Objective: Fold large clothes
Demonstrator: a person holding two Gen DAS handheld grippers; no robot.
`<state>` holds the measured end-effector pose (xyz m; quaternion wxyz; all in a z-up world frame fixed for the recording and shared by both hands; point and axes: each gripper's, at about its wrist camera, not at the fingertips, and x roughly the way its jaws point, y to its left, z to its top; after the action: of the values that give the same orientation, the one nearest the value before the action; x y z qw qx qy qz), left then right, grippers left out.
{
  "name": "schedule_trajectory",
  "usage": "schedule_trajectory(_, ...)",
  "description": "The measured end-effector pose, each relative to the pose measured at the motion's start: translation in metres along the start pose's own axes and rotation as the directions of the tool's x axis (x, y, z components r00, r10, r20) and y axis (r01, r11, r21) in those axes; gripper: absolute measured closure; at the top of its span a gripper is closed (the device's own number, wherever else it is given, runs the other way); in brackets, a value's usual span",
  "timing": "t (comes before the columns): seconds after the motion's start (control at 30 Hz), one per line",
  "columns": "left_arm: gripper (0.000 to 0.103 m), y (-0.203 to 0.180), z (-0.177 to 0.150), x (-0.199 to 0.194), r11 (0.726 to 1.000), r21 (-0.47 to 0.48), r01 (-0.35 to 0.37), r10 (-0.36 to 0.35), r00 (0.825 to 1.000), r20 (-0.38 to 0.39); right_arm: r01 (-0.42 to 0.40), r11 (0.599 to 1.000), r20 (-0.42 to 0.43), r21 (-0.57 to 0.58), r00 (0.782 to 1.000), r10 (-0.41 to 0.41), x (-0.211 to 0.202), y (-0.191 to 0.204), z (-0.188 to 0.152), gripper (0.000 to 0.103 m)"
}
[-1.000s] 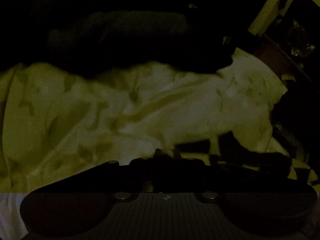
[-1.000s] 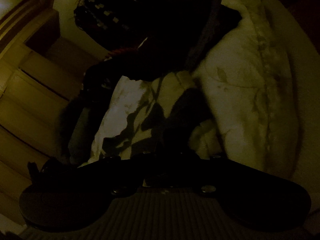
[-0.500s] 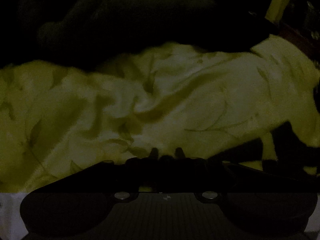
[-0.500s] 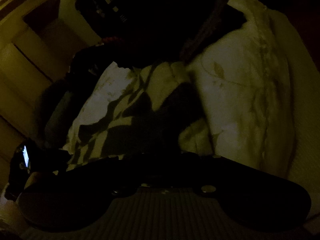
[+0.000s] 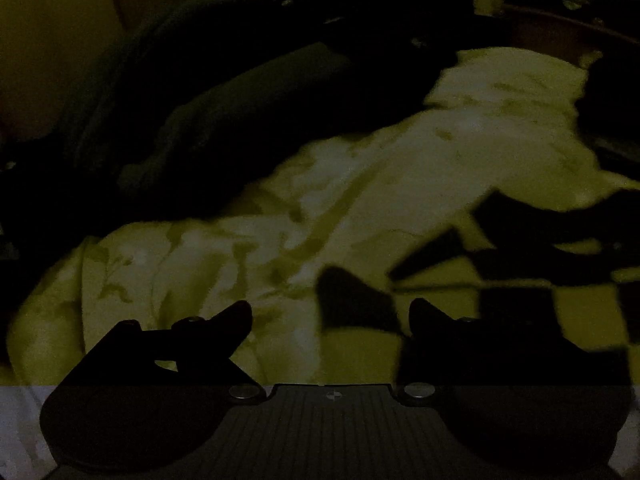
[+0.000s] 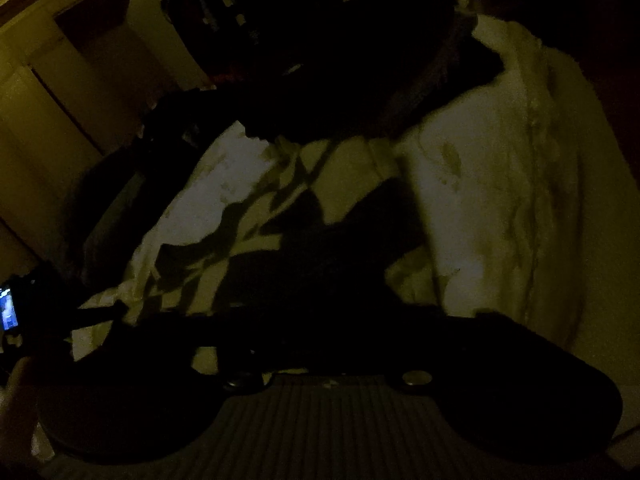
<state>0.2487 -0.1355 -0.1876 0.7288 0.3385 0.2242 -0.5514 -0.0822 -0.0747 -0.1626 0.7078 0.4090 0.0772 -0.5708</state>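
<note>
The scene is very dark. A dark garment [image 5: 240, 92] lies heaped on a pale, leaf-patterned bedcover [image 5: 360, 184] in the left wrist view. My left gripper [image 5: 330, 312] is open and empty, its fingertips [image 5: 240, 312] wide apart above the bedcover, short of the garment. In the right wrist view the dark garment [image 6: 360, 92] lies across the bedcover [image 6: 480, 200] at the top. My right gripper [image 6: 320, 320] is a black shape at the bottom; its fingers are lost in shadow.
A checkered black-and-pale cloth [image 5: 540, 280] lies at the right of the left view. Wooden panelling [image 6: 52, 100] stands at the left of the right view. A small lit screen [image 6: 9, 308] glows at the far left edge.
My left gripper has opened; its fingers were together before. The left view has swung, with the dark garment now further up and left. The right view has hardly changed.
</note>
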Motion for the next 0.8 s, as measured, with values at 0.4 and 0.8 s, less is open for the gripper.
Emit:
schedule_trajectory(0.4,0.0,-0.011,-0.034,-0.046,0.993,0.101,0.06,-0.058,0.998,-0.023,0.015,0.999,0.016,-0.051,1.0,-0.015,-0.023,0.015,0.002,0.034)
schedule_trajectory(0.8,0.0,0.029,-0.112,-0.086,0.946,-0.066,0.317,-0.322,0.943,-0.083,-0.083,0.996,-0.174,0.013,0.981,0.084,-0.061,0.007,-0.025,0.034)
